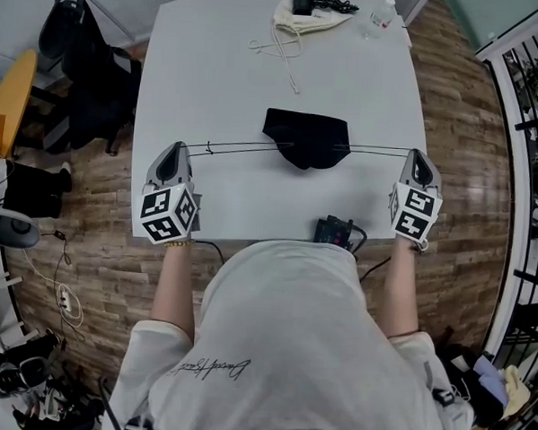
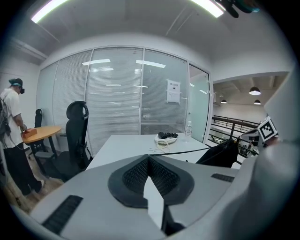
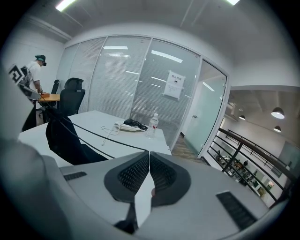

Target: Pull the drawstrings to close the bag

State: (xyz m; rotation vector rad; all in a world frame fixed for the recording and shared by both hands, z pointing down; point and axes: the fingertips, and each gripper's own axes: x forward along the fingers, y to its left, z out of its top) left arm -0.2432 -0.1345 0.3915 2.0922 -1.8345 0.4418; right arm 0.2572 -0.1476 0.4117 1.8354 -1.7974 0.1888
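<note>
Black bag (image 1: 306,140), drawstrings (image 1: 241,146) taut, left gripper (image 1: 176,148) and right gripper (image 1: 416,155) jaws clenched on them, shirt script (image 1: 209,368) illegible

Nothing legible is found; a paper notice (image 2: 173,91) is fixed to the glass partition (image 2: 117,98), but its print is too small to be read; a cursive line (image 1: 209,368) is written across the shirt (image 1: 289,345), and it cannot be made out.

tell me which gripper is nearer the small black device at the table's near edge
Right. The right gripper is close on the right of the small black device; the left gripper is far off to its left. Both have jaws shut on the black drawstrings.
</note>
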